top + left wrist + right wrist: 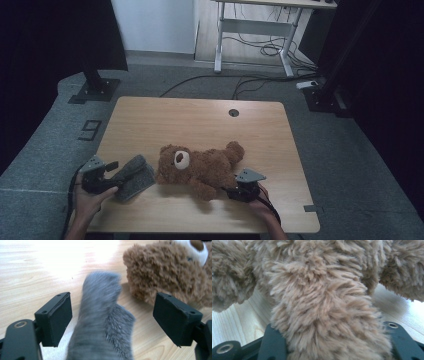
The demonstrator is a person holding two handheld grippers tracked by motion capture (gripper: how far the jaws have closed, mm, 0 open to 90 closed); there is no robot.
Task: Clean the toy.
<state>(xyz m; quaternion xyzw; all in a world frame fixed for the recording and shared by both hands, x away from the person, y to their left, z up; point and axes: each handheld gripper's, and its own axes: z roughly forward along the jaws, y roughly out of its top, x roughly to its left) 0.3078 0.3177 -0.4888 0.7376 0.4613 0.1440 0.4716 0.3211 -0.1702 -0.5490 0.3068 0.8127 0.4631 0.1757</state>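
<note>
- Table (150, 120): light wood, with a small round grommet (233, 112) near its far edge.
- Bear (200, 167): brown plush, lying on its back across the near middle of the table, head toward the left, white muzzle up. In the left gripper view its head (170, 272) lies just beyond the grey item.
- Cloth (132, 177): a grey fuzzy piece at the near left of the table, just beside the bear's head; whether they touch cannot be told.
- Left gripper (107, 175): held in the left hand (90, 197) at the near left edge. Jaws stand wide apart, released. In the left gripper view the cloth (102, 322) rises between the two pads without either pad pressing it.
- Right gripper (227, 191): held in the right hand (260, 202) at the near right, against the bear's lower limb. In the right gripper view a plush limb (327, 320) sits between the jaws, fur spilling over both; the jaws are clamped on it.
</note>
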